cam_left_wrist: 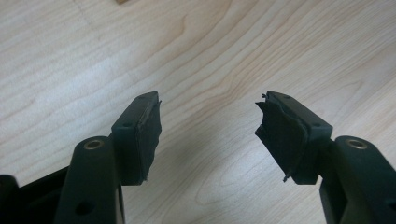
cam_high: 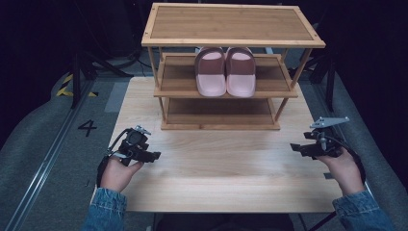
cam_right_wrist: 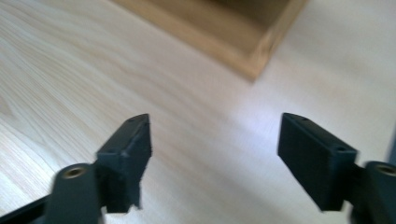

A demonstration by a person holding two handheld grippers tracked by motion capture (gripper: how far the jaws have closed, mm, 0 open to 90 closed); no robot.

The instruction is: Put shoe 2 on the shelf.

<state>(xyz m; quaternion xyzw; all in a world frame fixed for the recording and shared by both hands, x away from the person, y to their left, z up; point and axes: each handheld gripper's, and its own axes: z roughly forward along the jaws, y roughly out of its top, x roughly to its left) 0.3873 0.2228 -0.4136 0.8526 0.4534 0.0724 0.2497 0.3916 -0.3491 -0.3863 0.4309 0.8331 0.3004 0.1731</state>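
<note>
We see our right gripper (cam_right_wrist: pixel 212 158) with jaws spread over the pale wooden table (cam_right_wrist: pixel 70 79); a blurred wooden rack corner (cam_right_wrist: pixel 254 44) sits upper right.

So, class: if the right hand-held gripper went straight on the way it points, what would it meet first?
Probably the bare table just ahead of the right hand-held gripper; the rack's bottom corner lies beyond, though depth is unclear.

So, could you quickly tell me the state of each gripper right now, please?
Left gripper: open, holding nothing, over the table.
Right gripper: open, holding nothing, near the rack.
</note>
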